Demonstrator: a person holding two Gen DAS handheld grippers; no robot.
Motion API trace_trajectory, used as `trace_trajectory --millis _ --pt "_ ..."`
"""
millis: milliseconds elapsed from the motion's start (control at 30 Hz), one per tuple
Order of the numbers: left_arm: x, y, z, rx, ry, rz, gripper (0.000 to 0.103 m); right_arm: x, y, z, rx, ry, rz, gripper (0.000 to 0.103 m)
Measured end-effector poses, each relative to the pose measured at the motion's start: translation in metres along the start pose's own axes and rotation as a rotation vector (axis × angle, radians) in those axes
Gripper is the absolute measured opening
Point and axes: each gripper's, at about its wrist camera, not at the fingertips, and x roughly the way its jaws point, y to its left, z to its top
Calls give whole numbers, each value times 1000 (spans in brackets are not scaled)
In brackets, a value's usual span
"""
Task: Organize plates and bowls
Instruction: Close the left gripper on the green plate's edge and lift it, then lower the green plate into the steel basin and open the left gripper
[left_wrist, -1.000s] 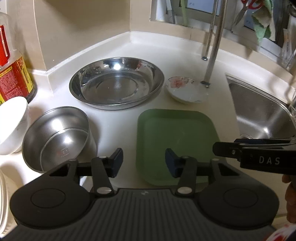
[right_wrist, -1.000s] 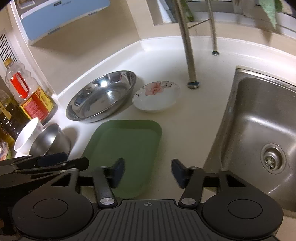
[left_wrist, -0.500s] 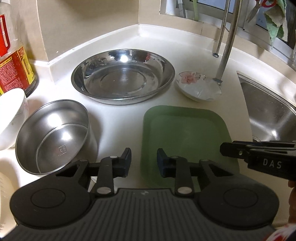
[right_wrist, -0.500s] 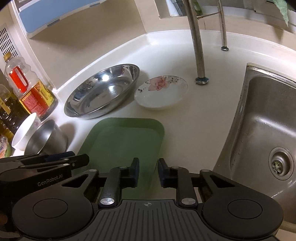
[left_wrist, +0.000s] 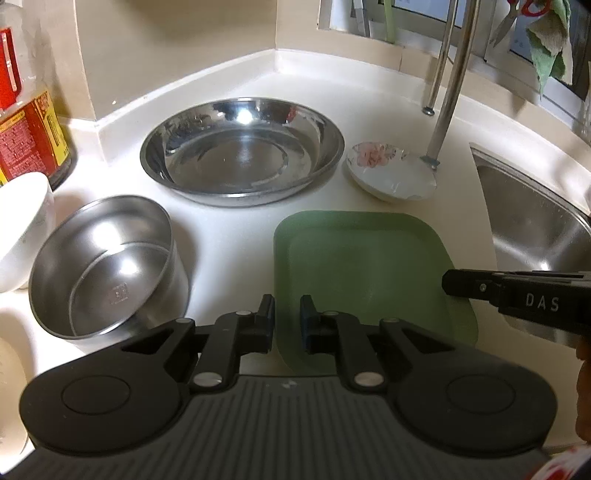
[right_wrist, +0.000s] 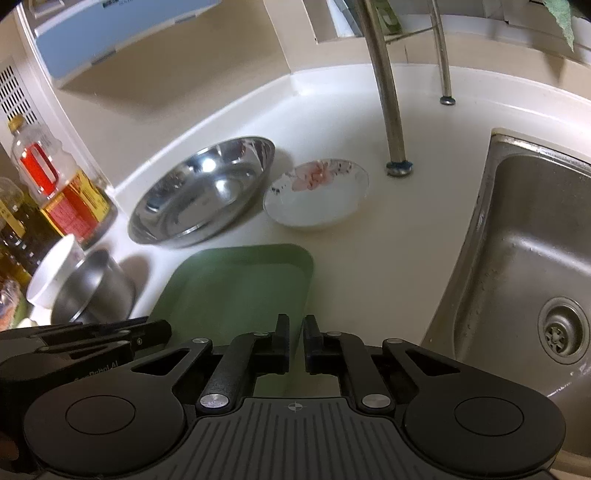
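A green square plate (left_wrist: 365, 269) (right_wrist: 236, 291) lies on the white counter in front of both grippers. Behind it sit a wide steel basin (left_wrist: 240, 147) (right_wrist: 203, 188) and a small white flowered dish (left_wrist: 388, 173) (right_wrist: 316, 190). A deep steel bowl (left_wrist: 107, 273) (right_wrist: 92, 295) stands at the left, with a white bowl (left_wrist: 22, 229) (right_wrist: 51, 273) beside it. My left gripper (left_wrist: 287, 314) hovers over the plate's near left edge, nearly shut and empty. My right gripper (right_wrist: 294, 334) hovers over the plate's near right part, nearly shut and empty.
A steel sink (right_wrist: 535, 266) (left_wrist: 532, 229) lies at the right. Two steel poles (right_wrist: 384, 88) rise behind the dish. Oil bottles (right_wrist: 59, 188) (left_wrist: 26, 122) stand at the far left against the wall. The counter corner curves behind the basin.
Both grippers' jaws have closed from wide open to a narrow gap, empty. Both have moved slightly forward over the plate.
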Motion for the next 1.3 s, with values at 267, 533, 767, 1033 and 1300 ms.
trace_trajectory --millis 267,533,767,1033,1300 --pt "-18 -3 11 -20 -53 4 13 -17 1 18 -11 -54 51 7" --pt "-23 0 29 -57 -99 40 13 -15 6 42 -59 -86 98 7" --pt "-22 10 46 -97 -133 77 13 5 9 67 -97 -89 142 7" --pt "-12 29 70 -105 -147 99 13 32 18 87 -97 -82 154 7" --pt "10 55 93 -106 -121 75 13 61 29 109 -73 -75 134 7"
